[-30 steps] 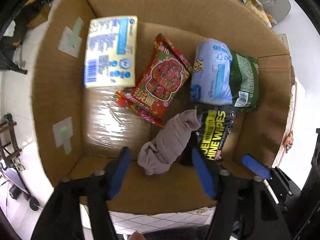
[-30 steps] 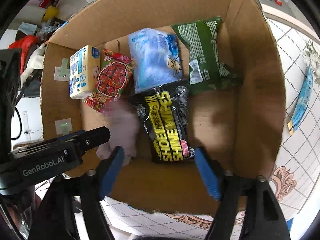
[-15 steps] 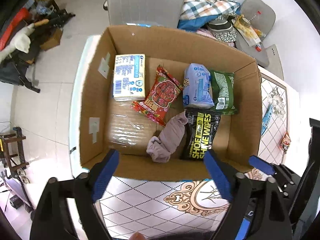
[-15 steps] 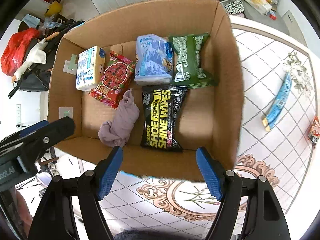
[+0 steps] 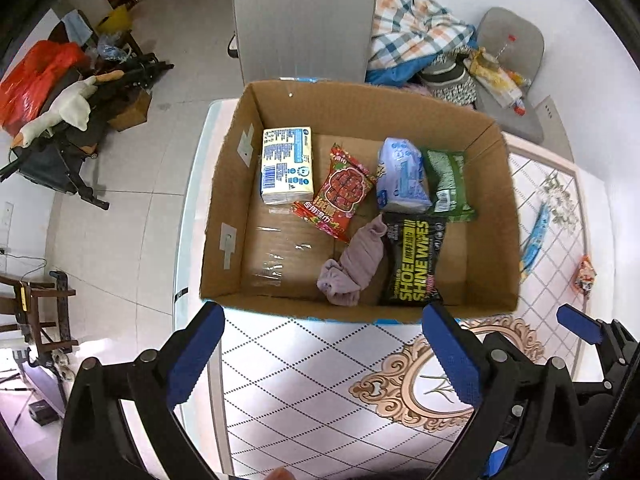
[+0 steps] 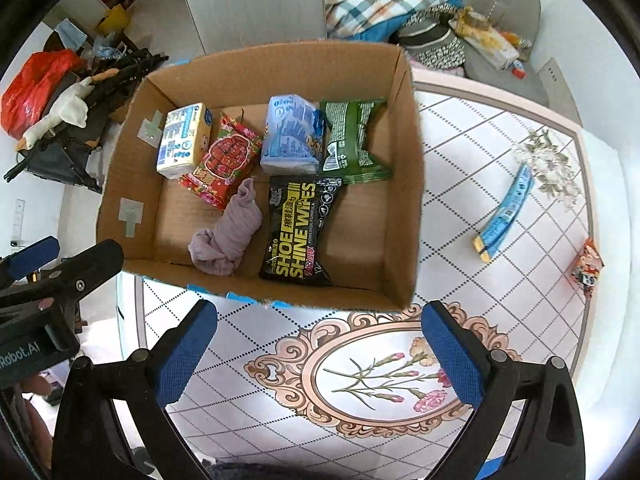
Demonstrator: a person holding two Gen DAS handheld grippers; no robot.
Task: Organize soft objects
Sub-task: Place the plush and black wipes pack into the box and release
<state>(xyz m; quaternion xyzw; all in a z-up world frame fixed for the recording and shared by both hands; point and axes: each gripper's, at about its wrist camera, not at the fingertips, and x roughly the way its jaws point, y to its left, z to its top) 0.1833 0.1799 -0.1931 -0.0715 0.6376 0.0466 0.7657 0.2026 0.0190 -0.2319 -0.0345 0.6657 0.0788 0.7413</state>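
Note:
A cardboard box (image 5: 496, 216) (image 6: 404, 184) stands on the patterned table. Inside lie a mauve sock (image 5: 356, 264) (image 6: 232, 236), a black shoe-wipes pack (image 5: 412, 260) (image 6: 300, 228), a red snack bag (image 5: 340, 192) (image 6: 224, 160), a yellow tissue pack (image 5: 286, 164) (image 6: 182, 140), a blue pack (image 5: 402, 176) (image 6: 290, 136) and a green bag (image 5: 448, 184) (image 6: 354, 140). My left gripper (image 5: 324, 356) is open and empty above the table, in front of the box. My right gripper (image 6: 320, 356) is open and empty, also in front of the box.
On the table right of the box lie a blue strip packet (image 6: 504, 216) (image 5: 534, 240) and a small orange snack packet (image 6: 588, 268) (image 5: 584, 276). Grey chairs (image 6: 256, 4) with clothes stand behind. Clutter lies on the floor at left (image 5: 60, 100).
Both grippers have pulled back and up out of the box to above the table. The sock stays lying in the box beside the shoe-wipes pack.

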